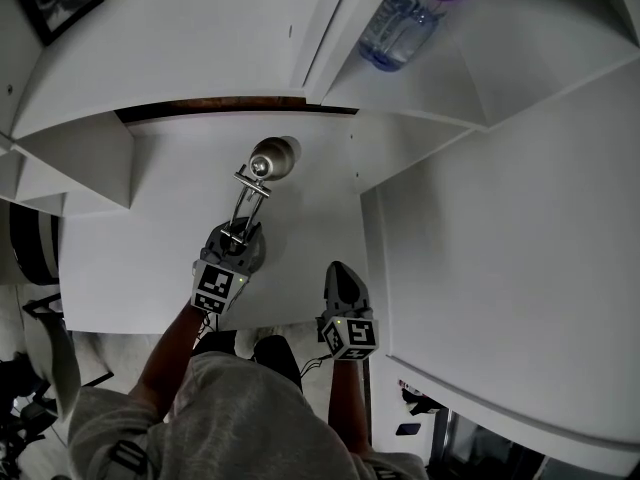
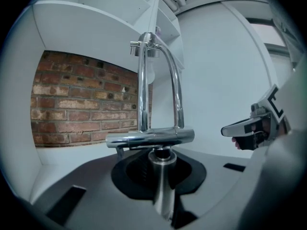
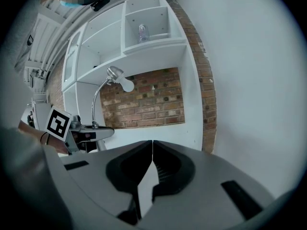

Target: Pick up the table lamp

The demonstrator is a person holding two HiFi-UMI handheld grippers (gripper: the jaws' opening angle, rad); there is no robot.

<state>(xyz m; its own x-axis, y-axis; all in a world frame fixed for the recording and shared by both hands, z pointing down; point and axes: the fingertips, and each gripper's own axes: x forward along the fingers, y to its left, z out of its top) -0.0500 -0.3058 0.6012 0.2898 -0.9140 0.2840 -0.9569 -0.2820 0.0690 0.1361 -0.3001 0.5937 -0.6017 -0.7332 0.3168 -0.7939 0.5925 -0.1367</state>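
Left hand-held gripper (image 1: 238, 238), in the head view, sits at the near end of the table lamp (image 1: 262, 168), whose stem runs away from us over the white surface (image 1: 150, 228); the right hand-held gripper (image 1: 341, 273) idles beside it, apart. Left gripper view: our jaws pinch the lamp's upright post. Right gripper view: jaws together, empty, lamp off left.

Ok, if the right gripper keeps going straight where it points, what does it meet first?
Nothing stands close ahead. The right gripper aims clear of the lamp, which is off to its left, so it would probably touch the desk first, else the brick wall behind; depth is unclear.
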